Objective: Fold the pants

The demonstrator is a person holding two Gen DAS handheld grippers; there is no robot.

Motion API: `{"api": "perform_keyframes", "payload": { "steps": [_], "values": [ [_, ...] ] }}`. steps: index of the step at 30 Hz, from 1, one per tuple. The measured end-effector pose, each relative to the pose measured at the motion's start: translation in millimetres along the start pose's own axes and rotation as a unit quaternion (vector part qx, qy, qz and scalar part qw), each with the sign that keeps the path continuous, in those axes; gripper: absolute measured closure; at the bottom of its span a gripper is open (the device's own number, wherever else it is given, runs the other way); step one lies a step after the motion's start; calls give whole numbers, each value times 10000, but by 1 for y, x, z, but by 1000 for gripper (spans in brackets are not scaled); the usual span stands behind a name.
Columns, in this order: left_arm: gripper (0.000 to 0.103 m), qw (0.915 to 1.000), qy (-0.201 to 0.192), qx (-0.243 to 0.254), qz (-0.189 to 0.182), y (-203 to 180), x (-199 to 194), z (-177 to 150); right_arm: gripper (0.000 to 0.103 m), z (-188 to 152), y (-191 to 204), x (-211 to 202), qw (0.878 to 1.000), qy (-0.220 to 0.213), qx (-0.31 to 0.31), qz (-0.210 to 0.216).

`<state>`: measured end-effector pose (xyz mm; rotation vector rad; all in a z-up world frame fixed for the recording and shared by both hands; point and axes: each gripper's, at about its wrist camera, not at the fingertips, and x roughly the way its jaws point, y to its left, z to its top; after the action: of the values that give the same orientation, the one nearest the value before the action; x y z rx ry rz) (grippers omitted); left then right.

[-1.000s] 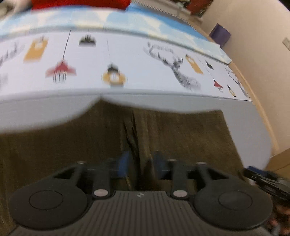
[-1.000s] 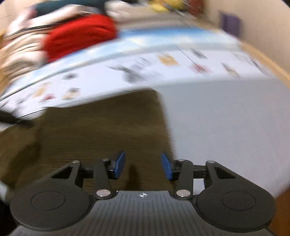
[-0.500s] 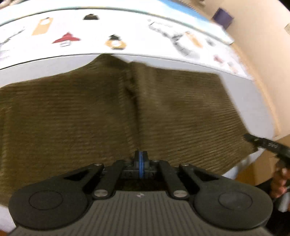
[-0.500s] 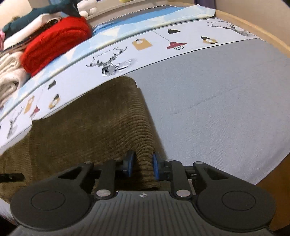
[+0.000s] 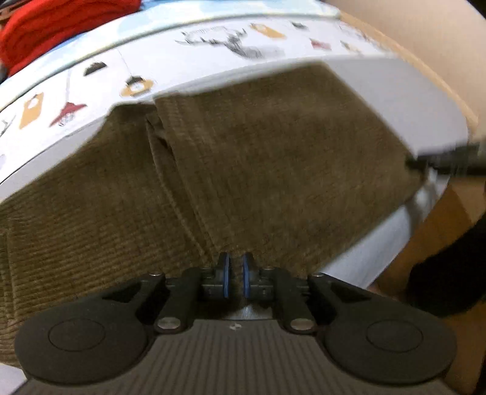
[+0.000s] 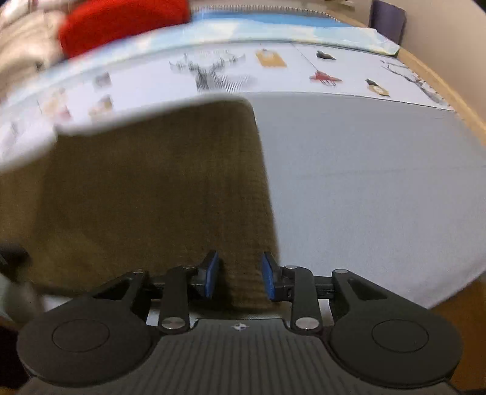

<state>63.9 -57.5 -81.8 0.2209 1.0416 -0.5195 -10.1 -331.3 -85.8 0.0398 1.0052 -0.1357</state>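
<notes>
Black left gripper, blue-padded jaws, 2 round discs, silver screws

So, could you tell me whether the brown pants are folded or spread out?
Spread flat: the pants lie open across the bed, legs side by side, no layer doubled over.

From my feed the pants are olive-brown corduroy with fine ribs all over. They're on a sheet that's plain grey near me, then white with little prints: grey sketchy deer, mustard tags, red lamps, and a pale blue band past that. There's a bright red bundle up top. Both of my grippers are black with blue pads.
</notes>
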Motion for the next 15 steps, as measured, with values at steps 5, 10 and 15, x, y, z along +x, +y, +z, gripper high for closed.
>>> {"api": "perform_keyframes", "payload": {
  "steps": [5,10,15],
  "values": [
    [94,9960,-787,-430,30,9,-19,15,70,-1,-3,-19,9988,-413,-13,261],
    [94,9908,-1160,-694,-2,8,-12,41,68,-11,0,-5,9996,-57,-284,36],
    [89,9959,35,-731,534,16,44,43,68,-9,-3,-13,9996,-258,-29,99]
  ]
}}
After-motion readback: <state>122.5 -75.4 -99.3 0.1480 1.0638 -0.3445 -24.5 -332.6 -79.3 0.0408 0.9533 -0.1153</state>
